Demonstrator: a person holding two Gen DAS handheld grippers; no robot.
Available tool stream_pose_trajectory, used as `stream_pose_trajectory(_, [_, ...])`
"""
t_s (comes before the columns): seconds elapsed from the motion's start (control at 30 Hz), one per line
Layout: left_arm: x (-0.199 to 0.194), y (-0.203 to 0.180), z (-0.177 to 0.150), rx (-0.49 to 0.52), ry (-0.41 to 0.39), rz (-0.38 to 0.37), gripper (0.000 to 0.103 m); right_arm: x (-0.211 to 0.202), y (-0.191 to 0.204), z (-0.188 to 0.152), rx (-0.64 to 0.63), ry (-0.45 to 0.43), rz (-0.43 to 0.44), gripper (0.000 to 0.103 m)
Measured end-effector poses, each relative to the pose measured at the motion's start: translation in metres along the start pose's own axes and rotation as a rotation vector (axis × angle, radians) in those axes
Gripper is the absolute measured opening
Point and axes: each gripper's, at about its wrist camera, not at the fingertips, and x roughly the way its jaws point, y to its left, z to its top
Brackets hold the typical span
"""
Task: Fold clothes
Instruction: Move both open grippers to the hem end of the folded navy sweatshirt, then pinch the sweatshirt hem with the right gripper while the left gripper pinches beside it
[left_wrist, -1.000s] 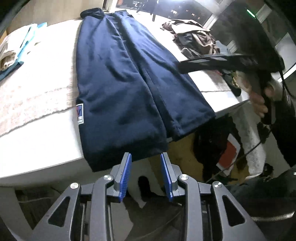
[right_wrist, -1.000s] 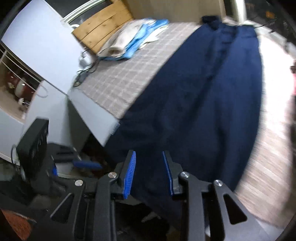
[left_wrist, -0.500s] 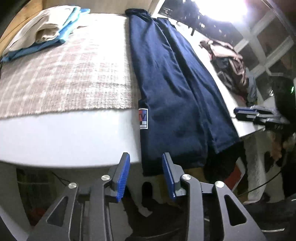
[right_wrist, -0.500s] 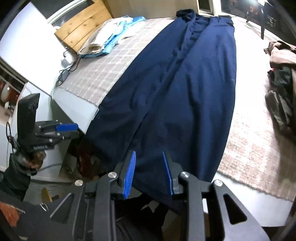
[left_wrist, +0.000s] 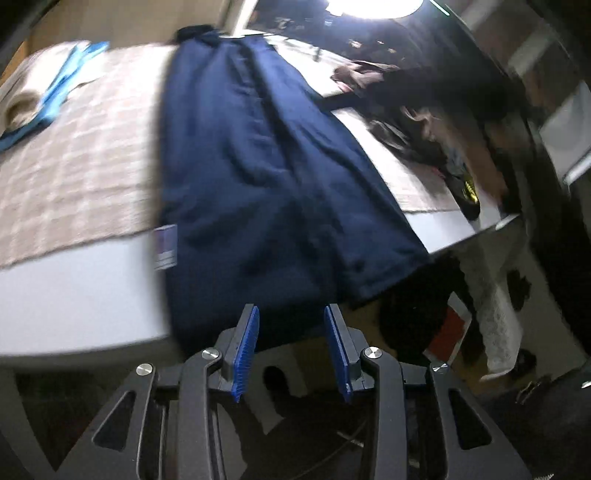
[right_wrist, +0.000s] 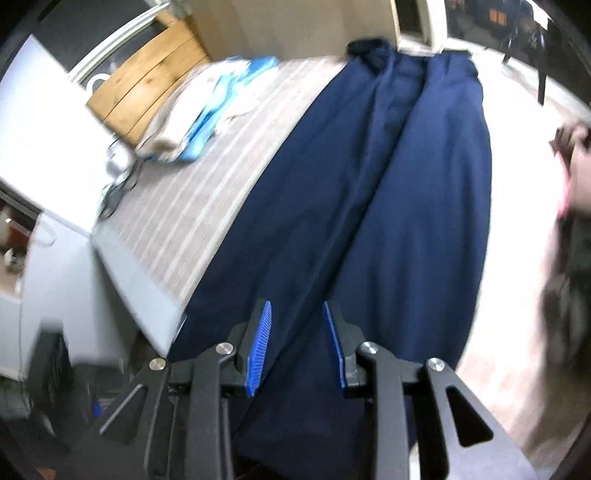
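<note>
A pair of navy trousers (left_wrist: 266, 177) lay stretched lengthwise across a checked cloth (left_wrist: 77, 177) on the white desk (left_wrist: 74, 295), its leg ends draped over the near edge and its waistband at the far side. A small woven label (left_wrist: 165, 247) showed on the left leg near the hem.

Both grippers were poised at the hem end, neither touching fabric. The left gripper (left_wrist: 291, 345) had its blue-padded fingers (left_wrist: 246, 349) partly apart and empty, just below and in front of the left leg's hanging hem. The right gripper (right_wrist: 297, 345) had its fingers (right_wrist: 260, 345) likewise partly apart and empty, over the seam between the two legs near their lower end; how close it hung to the cloth could not be told.

The step in hand appeared to be taking hold of the hems for a first fold toward the waistband. Doing it well would likely mean pinching each leg at its outer corner, catching every layer, then lifting both sides evenly so the legs stay aligned.

A folded stack of pale and blue clothes (right_wrist: 207, 118) sat at the desk's far left, and a dark heap of unfolded garments (left_wrist: 406, 122) lay to the right.
</note>
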Motion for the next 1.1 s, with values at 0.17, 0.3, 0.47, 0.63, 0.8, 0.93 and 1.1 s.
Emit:
stream_pose_trajectory(0.17, [0.026,-0.021,0.010,0.002,-0.031,0.070,0.035,0.017,-0.025,0.061,-0.013,-0.009,-0.010,0.029])
stream_pose_trajectory(0.3, [0.037,-0.026,0.013,-0.027,-0.048,0.153,0.035,0.054,-0.040,0.102,-0.045,0.037,0.003,0.029])
stream_pose_trajectory(0.47, [0.037,-0.026,0.013,-0.091,-0.108,0.186,0.034,0.099,-0.055,0.133,-0.067,0.105,0.027,0.029])
stream_pose_trajectory(0.63, [0.044,-0.029,0.018,-0.088,-0.104,0.208,0.006,0.114,-0.055,0.143,-0.107,0.118,0.031,0.029])
stream_pose_trajectory(0.8, [0.040,-0.027,0.023,-0.108,-0.085,0.177,0.001,0.112,-0.056,0.136,-0.166,0.132,0.055,0.002])
stream_pose_trajectory(0.93, [0.027,-0.034,0.028,-0.118,-0.116,0.133,0.001,0.099,-0.060,0.135,-0.173,0.108,0.071,0.002])
stream_pose_trajectory(1.1, [0.031,-0.036,0.029,-0.116,-0.112,0.114,0.001,0.090,-0.059,0.138,-0.212,0.064,0.000,0.002])
